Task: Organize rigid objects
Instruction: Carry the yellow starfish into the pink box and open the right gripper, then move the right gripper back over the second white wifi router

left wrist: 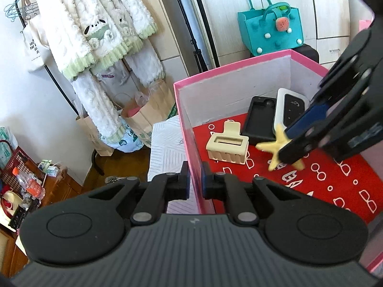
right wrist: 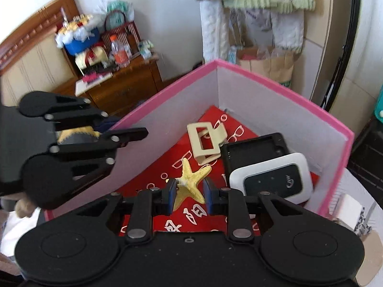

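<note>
The pink-rimmed cardboard box (right wrist: pixel 275 88), centre of the right wrist view, has matt pale paper walls and a red printed paper floor. In it lie a rough, grainy yellow starfish (right wrist: pixel 191 181), a smooth matt cream plastic hair claw (right wrist: pixel 203 143), a matt black rubbery case (right wrist: pixel 253 150) and a glossy white-and-black plastic device (right wrist: pixel 270 179). Upper left stands a varnished brown wooden cabinet (right wrist: pixel 124 83). Fluffy white fleece garments (left wrist: pixel 95 24) hang upper left in the left wrist view, beside a teal felt bag (left wrist: pixel 270 28).
</note>
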Tool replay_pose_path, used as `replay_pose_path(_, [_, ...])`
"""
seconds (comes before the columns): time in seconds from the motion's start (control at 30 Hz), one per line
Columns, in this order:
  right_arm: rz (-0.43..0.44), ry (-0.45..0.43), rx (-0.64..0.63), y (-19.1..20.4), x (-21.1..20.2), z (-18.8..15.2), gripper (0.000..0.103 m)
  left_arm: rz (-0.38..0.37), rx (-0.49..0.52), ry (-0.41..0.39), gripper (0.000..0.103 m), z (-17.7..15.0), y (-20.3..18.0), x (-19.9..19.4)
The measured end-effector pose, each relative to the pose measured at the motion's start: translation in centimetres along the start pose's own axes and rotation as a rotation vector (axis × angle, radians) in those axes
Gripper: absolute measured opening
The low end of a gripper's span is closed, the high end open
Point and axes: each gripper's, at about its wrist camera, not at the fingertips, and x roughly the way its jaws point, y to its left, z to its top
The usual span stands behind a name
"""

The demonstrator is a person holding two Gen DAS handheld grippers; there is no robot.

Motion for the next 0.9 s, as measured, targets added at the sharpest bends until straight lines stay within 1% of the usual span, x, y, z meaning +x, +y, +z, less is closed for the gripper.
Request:
replay_pose_path(0.1, [-0.025, 0.046, 0.016, -0.1, 1.6, 0.6, 0.028, -0.013, -0.037, -0.016, 0.006, -0.2, 0.5, -0.1])
replay_pose_path(0.17, [-0.035, 0.061, 0.035, -0.3, 2.4, 0.7, 0.029, -0.017, -0.057, -0.03, 0.006, -0.4, 0.6, -0.3])
replay_pose_path(0.23, [-0.032, 0.061, 0.099, -1.1, 2.7, 1.0, 0.029, -0.005, -0.06, -0.052, 0.006, -0.5, 0.6, -0.5])
replay_pose_path(0.3, [-0.004, 0.018, 0.164, -2.2, 1.7, 0.8, 0.031, -0.003, -0.059, -0.058, 0.006, -0.5, 0.5, -0.5])
replay_pose_path(0.37, [0.006, -0.048, 0.146, -2.4, -0.3, 0.2, 0.031, -0.012, -0.074, -0.054, 0.006, -0.4, 0.7, -0.3])
replay_pose_path(0.4, [0.001, -0.08, 0.14, -2.4, -1.5, -0.3, 0.032, -0.015, -0.075, -0.052, 0.006, -0.4, 0.7, -0.3])
replay_pose_path(0.47, [0.023, -0.133, 0.158, -2.6, -4.2, -1.5, 0.033, -0.017, -0.074, -0.054, 0.006, -0.4, 0.7, -0.3])
replay_pose_path(0.53, [0.048, -0.171, 0.207, -3.4, -6.8, -3.0, 0.033, -0.02, -0.08, -0.057, 0.006, -0.4, 0.8, -0.3])
replay_pose_path(0.57, [0.044, -0.185, 0.223, -3.7, -8.0, -3.6, 0.034, -0.021, -0.081, -0.058, 0.006, -0.5, 0.8, -0.4])
replay_pose_path(0.67, [-0.006, -0.219, 0.254, -4.7, -10.7, -5.9, 0.037, -0.025, -0.088, -0.059, 0.006, -0.5, 0.8, -0.4])
replay_pose_path(0.8, [-0.058, -0.239, 0.308, -6.7, -12.4, -9.5, 0.039, -0.028, -0.101, -0.06, 0.006, -0.5, 1.0, -0.4])
replay_pose_path(0.9, [-0.107, -0.244, 0.338, -8.0, -12.0, -12.2, 0.04, -0.033, -0.109, -0.062, 0.006, -0.5, 1.2, -0.4])
